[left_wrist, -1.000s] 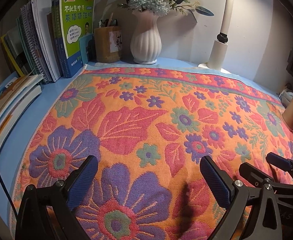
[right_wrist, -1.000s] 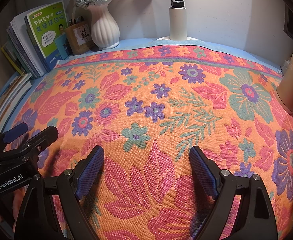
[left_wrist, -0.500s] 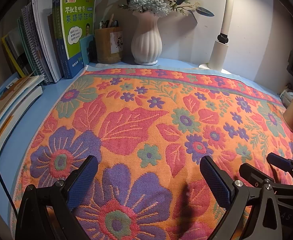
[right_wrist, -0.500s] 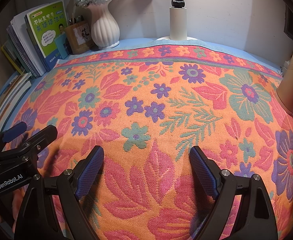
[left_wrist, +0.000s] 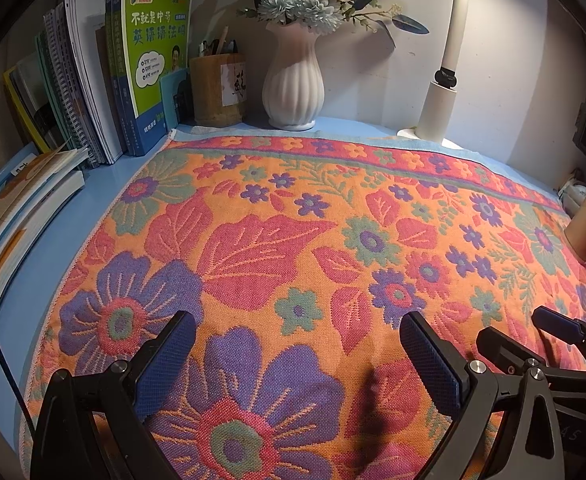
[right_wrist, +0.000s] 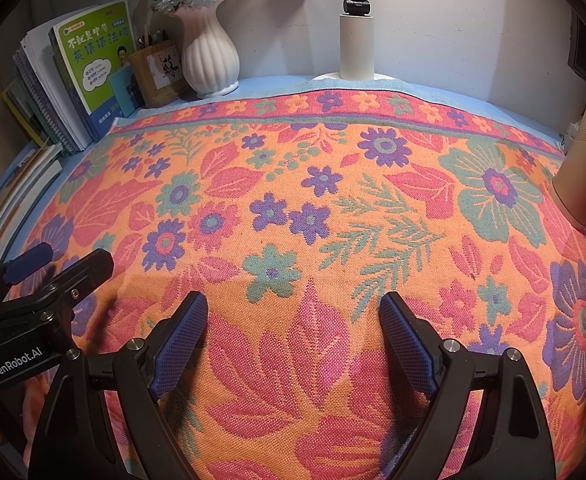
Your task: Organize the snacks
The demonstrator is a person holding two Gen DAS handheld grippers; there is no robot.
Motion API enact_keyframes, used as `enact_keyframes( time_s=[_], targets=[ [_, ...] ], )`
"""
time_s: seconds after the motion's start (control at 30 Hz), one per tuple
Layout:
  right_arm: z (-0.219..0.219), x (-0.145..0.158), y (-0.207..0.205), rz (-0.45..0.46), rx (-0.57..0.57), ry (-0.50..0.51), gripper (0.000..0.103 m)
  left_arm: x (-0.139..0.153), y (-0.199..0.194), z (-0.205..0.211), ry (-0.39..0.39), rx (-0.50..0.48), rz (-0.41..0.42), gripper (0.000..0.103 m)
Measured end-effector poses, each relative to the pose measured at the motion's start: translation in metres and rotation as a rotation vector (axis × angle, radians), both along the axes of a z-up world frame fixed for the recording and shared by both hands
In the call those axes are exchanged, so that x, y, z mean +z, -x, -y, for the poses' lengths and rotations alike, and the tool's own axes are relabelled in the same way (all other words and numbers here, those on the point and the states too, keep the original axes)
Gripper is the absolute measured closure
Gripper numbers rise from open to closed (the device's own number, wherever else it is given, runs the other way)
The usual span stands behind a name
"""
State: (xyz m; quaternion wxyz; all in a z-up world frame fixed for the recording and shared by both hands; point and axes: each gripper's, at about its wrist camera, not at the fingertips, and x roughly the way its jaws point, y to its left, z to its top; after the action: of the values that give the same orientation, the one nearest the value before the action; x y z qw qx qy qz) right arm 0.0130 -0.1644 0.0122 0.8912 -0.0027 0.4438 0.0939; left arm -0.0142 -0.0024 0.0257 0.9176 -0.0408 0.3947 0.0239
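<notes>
A white ribbed vase (left_wrist: pixel 293 88) at the back of the table (left_wrist: pixel 33 280) holds artificial flowers (left_wrist: pixel 313 4) in pale blue, cream and bright blue. Just beside it on its left, a brown wooden pen holder (left_wrist: pixel 217 92) carries pens and a pencil and wears a white label with a dark brush character that I cannot read. Further left stand upright books, the frontmost a green-covered book (left_wrist: pixel 153 56) with large Chinese lettering (too distorted to transcribe safely). More books (left_wrist: pixel 17 208) lie stacked flat at the left edge. A white lamp post (left_wrist: pixel 441 96) rises to the right of the vase.

An orange floral cloth (left_wrist: pixel 293 240) covers most of the table, and no snacks are in sight on it.

The left gripper (left_wrist: pixel 297 348) hangs over the cloth, jaws wide with nothing between them. The right gripper (right_wrist: pixel 293 340) does likewise, jaws wide and empty. The right wrist view shows "GenRobot.AI" printed on the left gripper's body.
</notes>
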Motion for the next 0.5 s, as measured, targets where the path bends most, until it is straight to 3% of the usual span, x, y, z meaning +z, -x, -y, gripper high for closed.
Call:
enact_keyframes(
  time_s=[0.5],
  targets=[
    [0.0005,-0.0007,0.0,0.0,0.001,0.001,0.014,0.0002,-0.0001,-0.0013,-0.001,0.002,0.003,0.002]
  ],
)
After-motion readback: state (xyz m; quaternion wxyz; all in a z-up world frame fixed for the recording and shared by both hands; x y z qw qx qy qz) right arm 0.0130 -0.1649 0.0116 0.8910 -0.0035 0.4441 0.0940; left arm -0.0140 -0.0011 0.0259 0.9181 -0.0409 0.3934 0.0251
